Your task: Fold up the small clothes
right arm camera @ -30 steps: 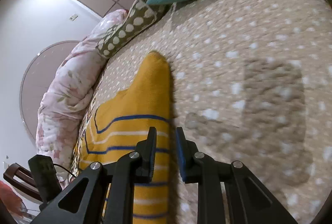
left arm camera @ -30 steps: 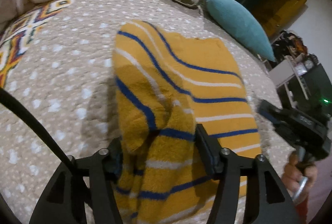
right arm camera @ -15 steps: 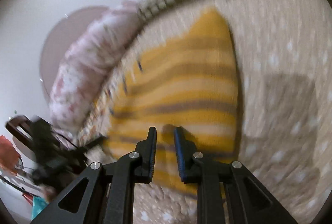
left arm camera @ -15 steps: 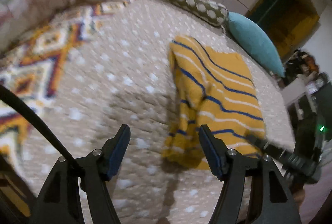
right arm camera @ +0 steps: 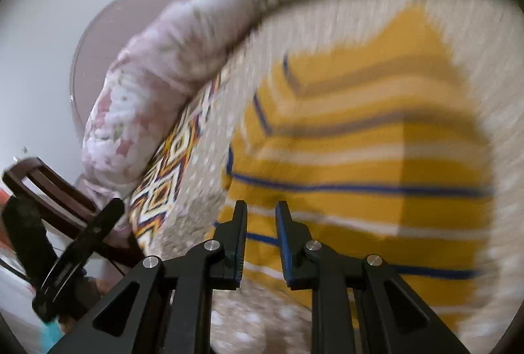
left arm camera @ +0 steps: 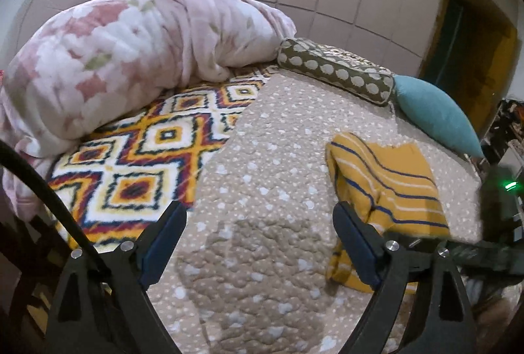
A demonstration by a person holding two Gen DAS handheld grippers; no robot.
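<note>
Beige quilted bedding (left arm camera: 262, 190) dotted with white covers the bed, with a bright diamond-patterned blanket (left arm camera: 140, 170) on one side, a pink flowered duvet (left arm camera: 131, 59) heaped at the head, and a spotted bolster (left arm camera: 334, 69) beside a teal cushion (left arm camera: 435, 118).

The yellow striped sweater (left arm camera: 389, 190) lies on the bedding near the cushion, partly folded, one side doubled over into a loose, lumpy ridge.

The left claw (left arm camera: 258, 242) hangs over bare bedding beside the sweater, tilted downward, its jaws opening wide with nothing between them. The right claw (right arm camera: 260, 239) also points down, over the sweater's near edge; its jaws stand narrow, a small gap showing, and no cloth appears pinched in them, though that view is badly smeared.

The main risk, as I judge it, is the folded side slumping open, since the knit looks thick and springy and nothing is pinning it. With both claws empty, a fresh pinch could easily take only the top layer, dragging the fold crooked. The soft bedding gives little backing, so a claw pressed down could also snag the quilt along with the sweater.
</note>
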